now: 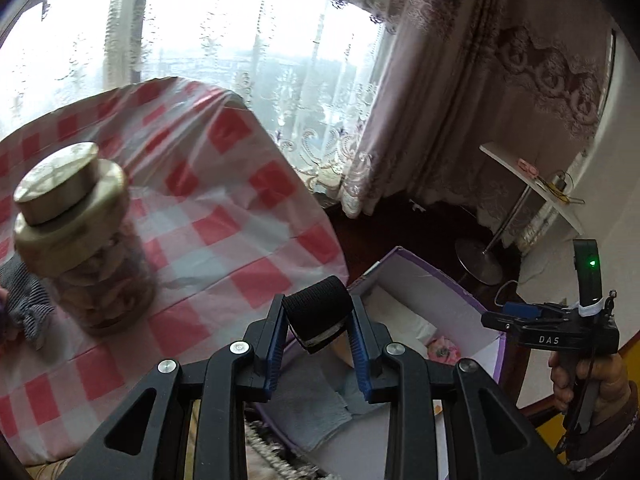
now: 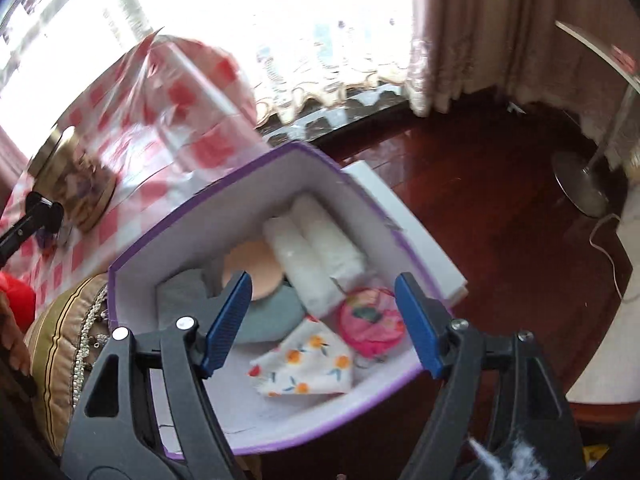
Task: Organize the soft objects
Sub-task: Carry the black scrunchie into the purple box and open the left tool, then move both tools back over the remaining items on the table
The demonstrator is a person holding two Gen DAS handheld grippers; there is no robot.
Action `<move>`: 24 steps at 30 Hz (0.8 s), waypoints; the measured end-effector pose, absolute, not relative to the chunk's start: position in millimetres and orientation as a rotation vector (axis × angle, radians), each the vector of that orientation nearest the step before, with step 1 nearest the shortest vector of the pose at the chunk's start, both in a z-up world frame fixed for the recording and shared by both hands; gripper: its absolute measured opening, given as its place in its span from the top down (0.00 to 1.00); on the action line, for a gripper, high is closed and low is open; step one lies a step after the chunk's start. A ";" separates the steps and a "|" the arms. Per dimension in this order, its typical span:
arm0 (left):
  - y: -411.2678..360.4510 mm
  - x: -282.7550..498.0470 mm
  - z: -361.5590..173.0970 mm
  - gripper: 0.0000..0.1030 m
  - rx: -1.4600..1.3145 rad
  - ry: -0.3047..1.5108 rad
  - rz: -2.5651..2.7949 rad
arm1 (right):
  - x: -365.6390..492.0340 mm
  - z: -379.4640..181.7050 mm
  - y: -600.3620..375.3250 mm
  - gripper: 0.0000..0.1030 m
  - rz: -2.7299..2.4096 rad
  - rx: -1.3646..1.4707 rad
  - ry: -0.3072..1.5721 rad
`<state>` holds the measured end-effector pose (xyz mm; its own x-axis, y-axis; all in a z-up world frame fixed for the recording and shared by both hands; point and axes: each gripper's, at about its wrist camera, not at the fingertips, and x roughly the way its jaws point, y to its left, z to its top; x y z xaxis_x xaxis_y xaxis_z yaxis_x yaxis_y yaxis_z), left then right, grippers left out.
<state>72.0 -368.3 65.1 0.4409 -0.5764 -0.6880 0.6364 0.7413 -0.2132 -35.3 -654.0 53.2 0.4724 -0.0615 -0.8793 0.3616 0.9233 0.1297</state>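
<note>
My left gripper (image 1: 318, 320) is shut on a black fabric roll (image 1: 318, 310) and holds it above the near corner of a purple box (image 1: 444, 280) with a white inside. My right gripper (image 2: 324, 312) is open and empty, just above the same box (image 2: 192, 216). Inside it lie two white rolls (image 2: 316, 248), a beige round pad (image 2: 250, 268), grey-blue cloths (image 2: 264, 316), a pink round pouch (image 2: 370, 320) and a white cloth with orange fruit print (image 2: 304, 362). The right gripper also shows in the left wrist view (image 1: 532, 316).
A table with a red-checked cloth (image 1: 224, 216) carries a gold-lidded glass jar (image 1: 80, 236) and a striped grey cloth (image 1: 24, 300). A gold cushion (image 2: 64, 352) lies left of the box. A white side table (image 1: 528, 180) stands on the dark wood floor (image 2: 480, 208).
</note>
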 end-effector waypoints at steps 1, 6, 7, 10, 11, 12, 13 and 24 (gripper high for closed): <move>-381.5 71.2 62.8 0.70 0.101 0.828 -0.769 | -41.6 56.8 -666.2 0.25 -0.278 0.335 1.043; -436.0 65.5 51.2 0.69 0.217 0.834 -0.840 | -49.7 46.8 -680.6 0.25 -0.305 0.376 1.036; -445.8 67.2 47.6 0.63 0.234 0.840 -0.851 | -51.0 46.2 -682.0 0.25 -0.302 0.382 1.035; -459.6 74.8 39.7 0.42 0.271 0.845 -0.801 | -50.7 46.8 -676.8 0.25 -0.274 0.385 1.033; -456.0 77.4 40.0 0.40 0.251 0.847 -0.797 | -52.2 44.4 -674.5 0.25 -0.263 0.375 1.032; -450.0 78.4 41.5 0.39 0.228 0.850 -0.803 | -50.4 43.3 -670.9 0.25 -0.255 0.367 1.029; -443.1 79.3 44.2 0.36 0.209 0.848 -0.805 | -48.8 44.5 -666.9 0.25 -0.242 0.359 1.026; -374.3 72.0 67.7 0.31 0.101 0.776 -0.788 | -25.8 65.2 -613.3 0.25 -0.109 0.319 0.946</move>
